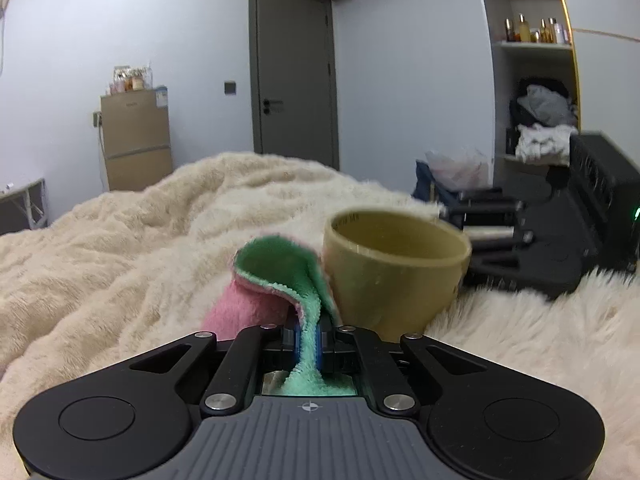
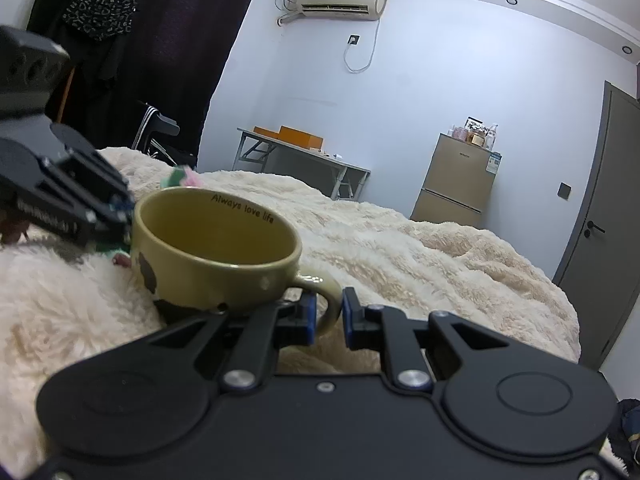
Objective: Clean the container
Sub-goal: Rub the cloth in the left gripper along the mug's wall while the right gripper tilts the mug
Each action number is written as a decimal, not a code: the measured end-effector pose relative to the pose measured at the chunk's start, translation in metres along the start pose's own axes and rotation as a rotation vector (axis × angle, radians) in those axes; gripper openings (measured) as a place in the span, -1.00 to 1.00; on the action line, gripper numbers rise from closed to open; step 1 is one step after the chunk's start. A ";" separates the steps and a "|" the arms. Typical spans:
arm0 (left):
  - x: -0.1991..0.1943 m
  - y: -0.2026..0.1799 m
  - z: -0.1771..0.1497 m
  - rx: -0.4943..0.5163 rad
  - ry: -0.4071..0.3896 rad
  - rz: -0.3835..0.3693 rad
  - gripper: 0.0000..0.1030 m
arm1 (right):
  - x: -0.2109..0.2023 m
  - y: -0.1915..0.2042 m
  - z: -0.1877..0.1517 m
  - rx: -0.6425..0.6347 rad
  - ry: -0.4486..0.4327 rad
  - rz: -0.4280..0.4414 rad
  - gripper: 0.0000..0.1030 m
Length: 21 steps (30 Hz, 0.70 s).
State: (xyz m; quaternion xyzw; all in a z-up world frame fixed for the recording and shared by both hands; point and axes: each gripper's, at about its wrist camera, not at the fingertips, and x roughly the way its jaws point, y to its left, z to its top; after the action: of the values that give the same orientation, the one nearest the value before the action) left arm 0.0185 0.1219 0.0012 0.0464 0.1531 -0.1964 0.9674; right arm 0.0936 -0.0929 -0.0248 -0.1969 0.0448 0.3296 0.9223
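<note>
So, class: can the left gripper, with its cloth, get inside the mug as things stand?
Probably yes. The left gripper holds the cloth right beside the mug, whose open mouth is unobstructed; the right gripper grips only the handle.

The left gripper is clamped shut on a cloth and pointed slightly downward, while the right gripper, at its 3 o'clock, is closed on a mug's handle.
</note>
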 end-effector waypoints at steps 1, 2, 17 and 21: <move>-0.004 -0.001 0.003 0.004 -0.011 -0.004 -0.95 | 0.000 0.000 0.000 -0.001 0.000 0.000 -0.73; -0.007 -0.002 0.005 0.009 -0.021 -0.007 -0.95 | 0.000 0.000 0.000 -0.001 0.000 0.000 -0.73; 0.012 -0.009 -0.007 0.073 0.080 0.014 -0.95 | 0.001 0.001 0.001 -0.003 0.002 -0.001 -0.73; 0.018 -0.009 -0.012 0.074 0.094 0.008 -0.95 | 0.001 0.001 0.000 -0.003 0.002 -0.001 -0.73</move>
State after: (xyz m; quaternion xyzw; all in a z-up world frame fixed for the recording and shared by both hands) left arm 0.0276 0.1086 -0.0160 0.0921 0.1906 -0.1957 0.9575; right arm 0.0938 -0.0917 -0.0249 -0.1984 0.0452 0.3290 0.9221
